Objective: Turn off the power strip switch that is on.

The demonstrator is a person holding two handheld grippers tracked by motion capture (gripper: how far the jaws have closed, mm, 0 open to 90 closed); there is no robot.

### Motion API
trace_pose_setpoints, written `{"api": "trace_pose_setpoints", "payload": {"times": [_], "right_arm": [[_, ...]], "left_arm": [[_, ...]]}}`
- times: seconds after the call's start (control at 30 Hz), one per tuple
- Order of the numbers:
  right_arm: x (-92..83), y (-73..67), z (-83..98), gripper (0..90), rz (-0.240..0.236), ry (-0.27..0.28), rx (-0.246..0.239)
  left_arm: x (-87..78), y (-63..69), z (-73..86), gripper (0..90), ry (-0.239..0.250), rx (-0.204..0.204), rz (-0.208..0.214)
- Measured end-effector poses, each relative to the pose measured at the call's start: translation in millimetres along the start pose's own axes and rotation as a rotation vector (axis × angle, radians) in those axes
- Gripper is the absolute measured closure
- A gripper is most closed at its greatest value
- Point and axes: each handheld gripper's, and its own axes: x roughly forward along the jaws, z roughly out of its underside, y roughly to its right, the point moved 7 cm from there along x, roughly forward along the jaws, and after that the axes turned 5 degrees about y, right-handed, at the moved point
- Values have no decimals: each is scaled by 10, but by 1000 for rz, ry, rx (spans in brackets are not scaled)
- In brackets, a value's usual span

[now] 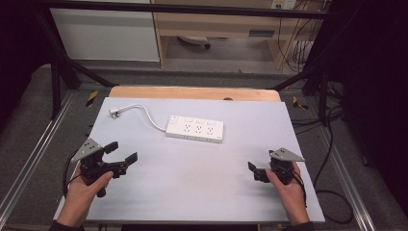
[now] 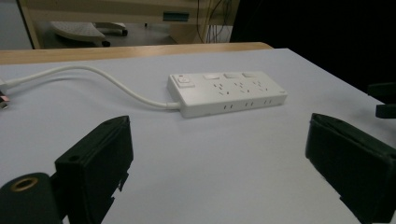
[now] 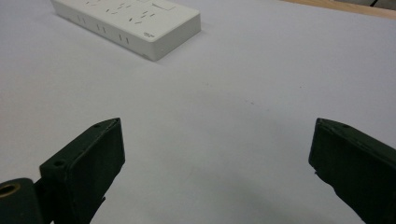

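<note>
A white power strip (image 1: 195,128) lies flat at the middle back of the pale mat (image 1: 192,187), its cable (image 1: 146,114) curving left to a plug (image 1: 114,111). My left gripper (image 1: 121,152) hovers at the front left, open and holding nothing, pointing toward the strip. At the front right is my right gripper (image 1: 261,160), also open with nothing in it. In the left gripper view, the strip (image 2: 226,93) lies ahead beyond the left gripper (image 2: 217,122), its cable (image 2: 107,81) running off left. The right gripper view has the strip's end (image 3: 130,21) at the upper left, far from the right gripper (image 3: 215,125).
The mat covers a wooden table whose far edge (image 1: 192,92) shows behind it. Metal frame rails (image 1: 29,159) run along both sides, and loose cables (image 1: 332,192) lie on the floor to the right. Wide bare mat lies between the grippers and the strip.
</note>
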Motion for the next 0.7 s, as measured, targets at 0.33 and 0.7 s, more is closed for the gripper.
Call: {"api": "trace_pose_setpoints", "payload": {"times": [0.33,0.7], "right_arm": [[2,-17,3,39,-7,-5,-4],[3,-20,3,36,-8,-5,-5]], "left_arm": [[175,103,-122,100,-17,10,24],[359,104,-270,71,-28,15,-1]]}}
